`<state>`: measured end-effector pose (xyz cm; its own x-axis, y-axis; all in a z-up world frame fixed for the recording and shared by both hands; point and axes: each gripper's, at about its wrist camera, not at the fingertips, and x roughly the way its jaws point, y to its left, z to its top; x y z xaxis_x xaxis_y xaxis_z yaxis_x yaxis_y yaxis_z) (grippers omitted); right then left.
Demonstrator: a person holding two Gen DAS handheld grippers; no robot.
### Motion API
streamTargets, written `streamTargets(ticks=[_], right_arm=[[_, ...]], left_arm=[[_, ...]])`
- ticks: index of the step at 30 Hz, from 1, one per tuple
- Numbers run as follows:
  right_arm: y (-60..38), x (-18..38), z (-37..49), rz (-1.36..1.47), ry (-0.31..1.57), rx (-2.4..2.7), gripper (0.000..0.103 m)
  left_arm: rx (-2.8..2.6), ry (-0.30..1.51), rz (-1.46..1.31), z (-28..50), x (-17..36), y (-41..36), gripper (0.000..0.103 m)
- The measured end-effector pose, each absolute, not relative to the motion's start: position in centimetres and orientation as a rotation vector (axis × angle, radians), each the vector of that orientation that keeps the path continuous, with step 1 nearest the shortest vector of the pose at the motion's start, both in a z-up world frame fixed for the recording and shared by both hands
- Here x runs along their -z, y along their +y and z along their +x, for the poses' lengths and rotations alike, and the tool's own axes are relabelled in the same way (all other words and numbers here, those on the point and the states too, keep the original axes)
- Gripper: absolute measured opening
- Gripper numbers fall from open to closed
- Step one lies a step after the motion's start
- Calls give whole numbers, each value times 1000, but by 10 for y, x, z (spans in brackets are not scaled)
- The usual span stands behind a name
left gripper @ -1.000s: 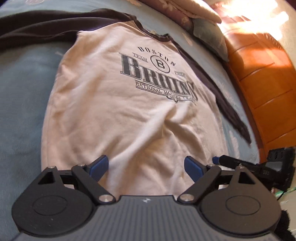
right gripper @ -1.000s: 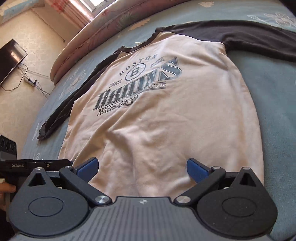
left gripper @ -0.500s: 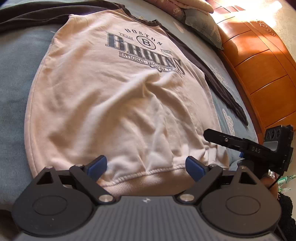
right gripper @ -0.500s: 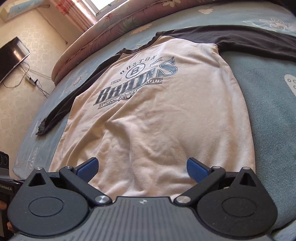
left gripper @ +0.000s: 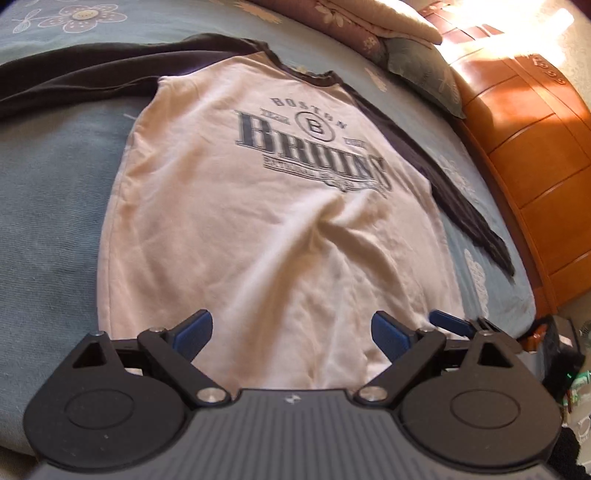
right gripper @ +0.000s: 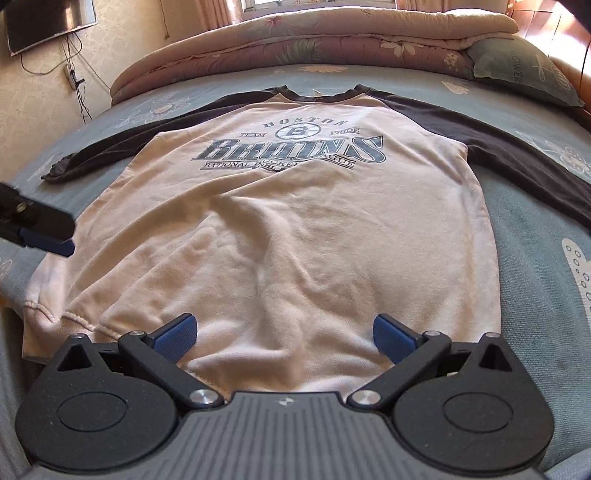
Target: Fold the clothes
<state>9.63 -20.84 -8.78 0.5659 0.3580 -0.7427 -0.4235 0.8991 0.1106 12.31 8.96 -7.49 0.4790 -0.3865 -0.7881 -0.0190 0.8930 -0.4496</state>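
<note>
A cream sweatshirt (left gripper: 266, 229) with dark sleeves and a "Boston Bruins" print lies flat, front up, on the bed; it also shows in the right wrist view (right gripper: 295, 236). Its dark sleeves (right gripper: 517, 155) spread out to both sides. My left gripper (left gripper: 291, 332) is open and empty over the hem. My right gripper (right gripper: 284, 334) is open and empty over the hem too. The right gripper's blue fingertip (left gripper: 448, 319) shows at the right in the left wrist view. The left gripper's fingertip (right gripper: 48, 243) shows at the left edge of the right wrist view.
The bed has a blue-green floral sheet (right gripper: 535, 266). A rolled quilt (right gripper: 314, 40) and a pillow (right gripper: 524, 70) lie at the head. An orange wooden bed frame (left gripper: 535, 155) runs along one side. A wall television (right gripper: 48, 22) hangs at the far left.
Both grippers have shifted over the hem and their views have swung; the right wrist view now faces the sweatshirt square on. Both stay open and the sweatshirt has not moved.
</note>
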Motion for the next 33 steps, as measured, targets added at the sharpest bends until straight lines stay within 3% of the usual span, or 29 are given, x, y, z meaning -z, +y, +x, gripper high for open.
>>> streamTargets(ticks=[9, 14, 19, 29, 33], right_arm=[[-206, 77, 94, -110, 985, -376, 103], [-168, 64, 112, -149, 921, -453, 103], [-135, 87, 118, -269, 937, -469, 103], [-176, 71, 77, -199, 1014, -482, 103], [-177, 62, 96, -210, 941, -431, 103]], left_arm=[[205, 1050, -417, 117, 76, 116, 93], [220, 1046, -427, 125, 76, 111, 93], [239, 1047, -420, 124, 85, 110, 94], [277, 1066, -344, 124, 79, 101, 94], [321, 1050, -336, 125, 71, 89, 94]])
